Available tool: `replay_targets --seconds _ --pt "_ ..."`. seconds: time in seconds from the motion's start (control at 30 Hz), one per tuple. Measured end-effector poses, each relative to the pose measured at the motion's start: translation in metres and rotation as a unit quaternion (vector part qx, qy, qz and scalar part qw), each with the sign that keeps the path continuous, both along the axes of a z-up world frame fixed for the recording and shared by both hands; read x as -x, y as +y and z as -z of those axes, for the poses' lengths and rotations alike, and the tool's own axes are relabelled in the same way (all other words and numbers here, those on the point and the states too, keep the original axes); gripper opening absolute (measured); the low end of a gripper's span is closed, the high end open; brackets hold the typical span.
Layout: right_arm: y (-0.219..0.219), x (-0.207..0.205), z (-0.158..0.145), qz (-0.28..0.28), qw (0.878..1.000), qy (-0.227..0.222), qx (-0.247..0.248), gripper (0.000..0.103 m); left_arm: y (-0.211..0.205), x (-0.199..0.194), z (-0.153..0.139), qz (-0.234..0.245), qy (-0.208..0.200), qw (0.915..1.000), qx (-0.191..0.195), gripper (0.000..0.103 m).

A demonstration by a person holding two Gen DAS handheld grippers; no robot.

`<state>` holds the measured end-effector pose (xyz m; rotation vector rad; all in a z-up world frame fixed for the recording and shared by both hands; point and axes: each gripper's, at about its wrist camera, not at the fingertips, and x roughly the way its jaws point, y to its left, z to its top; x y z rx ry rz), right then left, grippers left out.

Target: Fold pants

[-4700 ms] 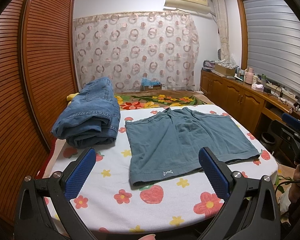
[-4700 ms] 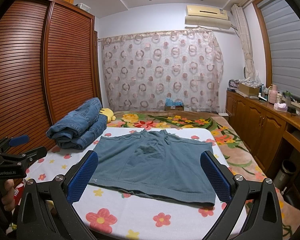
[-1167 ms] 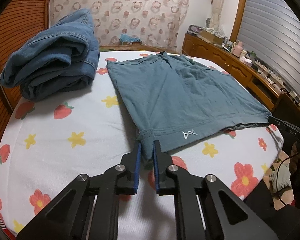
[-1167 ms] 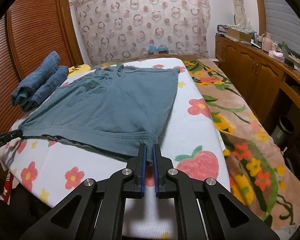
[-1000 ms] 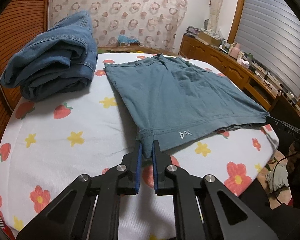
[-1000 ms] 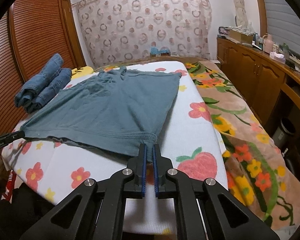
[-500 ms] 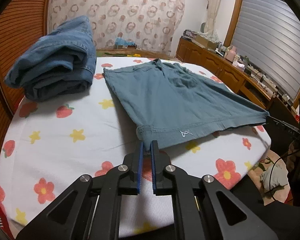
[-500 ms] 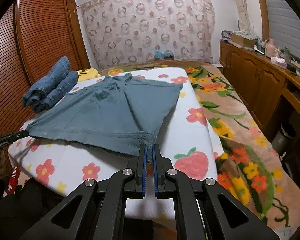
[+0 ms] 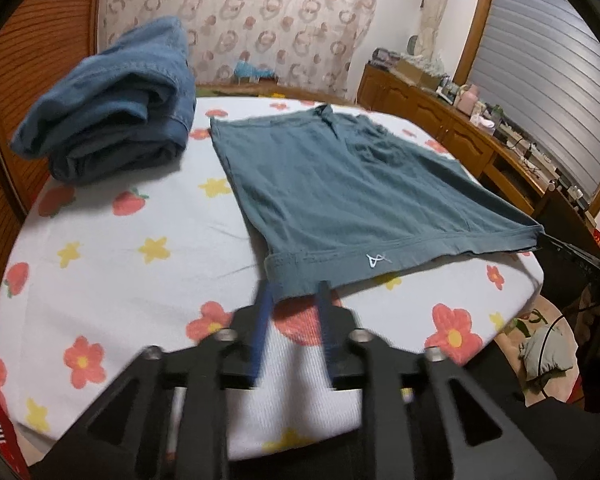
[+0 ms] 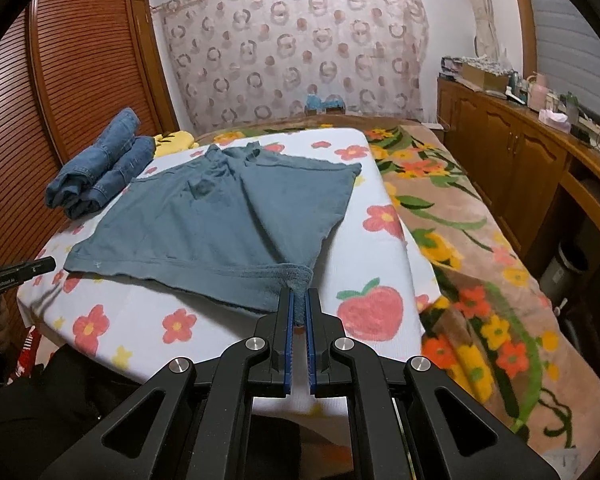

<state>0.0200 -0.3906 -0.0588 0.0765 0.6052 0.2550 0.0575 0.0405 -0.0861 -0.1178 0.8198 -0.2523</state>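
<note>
In the left wrist view the left gripper [image 9: 291,295] is blurred, and a gap is now seen between its blue pads [image 9: 261,320], where half a second ago they were pressed together on the hem. The corner of the shorts [image 9: 340,184] hangs just between the pad tips; whether cloth is still touched cannot be told, but the pads are released rather than clamped. Beyond the fingers and to their left, the folded jeans [image 9: 112,140] are seen on the flowered sheet [image 9: 120,264], apart from the shorts. The shorts lie spread ahead of the fingers, with the near hem lifted and pulled taut toward the right, where the right gripper's tip [image 9: 568,248] is seen at the far corner. In the right wrist view the right gripper [image 10: 299,300] is kept clenched on the other hem corner, as before, the cloth being bunched between the pads. From that pinch the shorts [image 10: 220,216] are raised into a ridge running forward and left of the fingers, more than half a second earlier. The left gripper's tip [image 10: 32,268] is seen near the far left corner.
</note>
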Motion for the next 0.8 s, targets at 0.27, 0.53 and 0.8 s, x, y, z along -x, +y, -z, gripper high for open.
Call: replay_targets --seconds 0.27,0.53,0.8 --pt "0.002 -0.006 0.003 0.002 1.000 0.006 -0.004 0.005 -0.007 -0.022 0.011 -0.003 0.003 1.0000 -0.009 0.046" --pt "-0.001 -0.006 0.004 0.000 1.000 0.003 -0.008 0.005 -0.005 -0.020 0.014 0.009 0.007 0.9999 0.000 0.016" --pt "-0.001 -0.002 -0.002 -0.004 1.000 -0.004 -0.013 0.005 -0.004 -0.002 -0.001 0.019 -0.008 0.9998 0.000 0.007"
